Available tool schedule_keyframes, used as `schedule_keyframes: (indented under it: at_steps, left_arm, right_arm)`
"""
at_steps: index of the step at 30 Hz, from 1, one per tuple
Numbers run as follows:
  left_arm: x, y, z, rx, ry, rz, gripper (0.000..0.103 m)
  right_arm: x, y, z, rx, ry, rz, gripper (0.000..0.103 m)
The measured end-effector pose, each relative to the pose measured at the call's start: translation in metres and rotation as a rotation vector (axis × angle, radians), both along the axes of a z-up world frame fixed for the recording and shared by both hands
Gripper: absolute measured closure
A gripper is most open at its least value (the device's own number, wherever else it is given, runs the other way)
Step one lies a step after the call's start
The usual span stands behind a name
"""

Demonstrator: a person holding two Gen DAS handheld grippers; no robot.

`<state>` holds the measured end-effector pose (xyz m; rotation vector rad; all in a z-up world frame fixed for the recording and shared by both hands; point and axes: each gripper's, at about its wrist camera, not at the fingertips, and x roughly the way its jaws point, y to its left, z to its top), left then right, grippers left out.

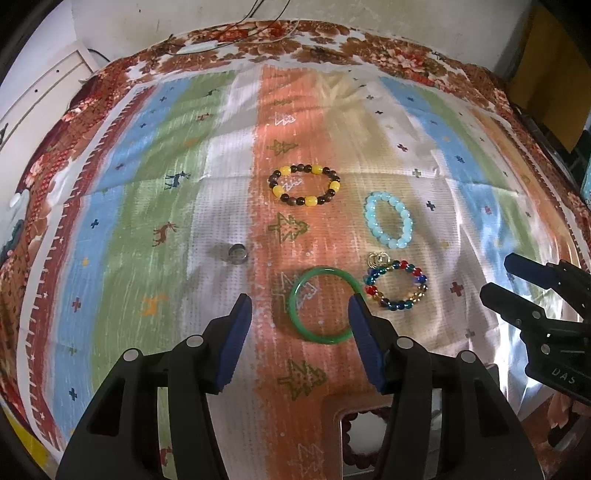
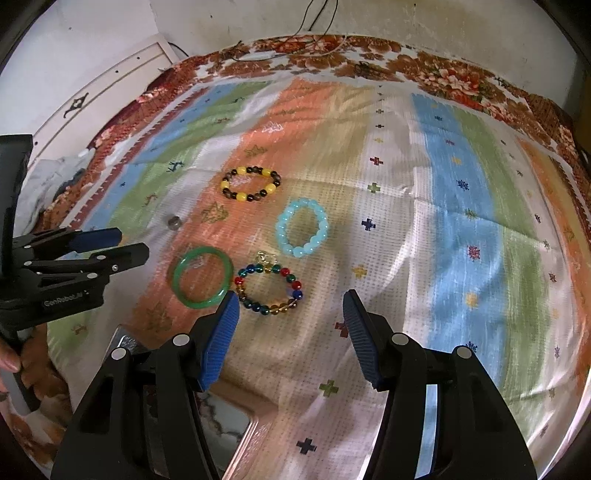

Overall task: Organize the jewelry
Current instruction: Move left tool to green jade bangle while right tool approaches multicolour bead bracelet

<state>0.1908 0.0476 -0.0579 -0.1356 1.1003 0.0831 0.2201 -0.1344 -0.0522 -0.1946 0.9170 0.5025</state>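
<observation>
Where the striped cloth (image 1: 229, 177) nears the lenses, a tray (image 1: 338, 415) lies lowest in the left wrist view, a dark red beaded bracelet (image 1: 349, 435) partly visible inside it behind the tool.

Left gripper (image 1: 301, 306): jaws spread wide, holding nothing; its right finger overlaps the rim of the green bangle (image 1: 320, 305).
Right gripper (image 2: 291, 301): jaws spread wide, empty, hovering just short of the multicoloured bead bracelet (image 2: 269, 288).

Green bangle: flat on the orange stripe, just left of the multicoloured bead bracelet, apart from it.
Multicoloured bead bracelet: flat, with a small gold charm (image 2: 266, 257) at its far edge.
Small metal ring (image 1: 236, 254): on the white stripe, well left of the bangle.
Pale blue bead bracelet (image 2: 302, 232): beyond the multicoloured one.
Yellow-and-dark bead bracelet (image 2: 251, 184): farthest, on the orange stripe.
Floral cloth border (image 2: 436, 77) and thin cables (image 1: 236, 29): far edge.
</observation>
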Motion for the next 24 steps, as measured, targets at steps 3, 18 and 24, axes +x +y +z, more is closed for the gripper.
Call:
schedule_keyframes:
  at_steps: [3, 18, 24]
  left_arm:
    - [0.004, 0.003, -0.002, 0.004, 0.005, 0.004, 0.048]
    - [0.031, 0.005, -0.030, 0.016, 0.094, -0.017, 0.048]
    - [0.039, 0.009, -0.040, -0.006, 0.127, -0.015, 0.048]
  right_arm:
    - [0.005, 0.002, -0.003, -0.008, 0.006, 0.000, 0.045]
    - [0.031, 0.021, -0.029, -0.058, 0.083, 0.021, 0.045]
    - [0.040, 0.026, -0.039, -0.081, 0.107, 0.025, 0.045]
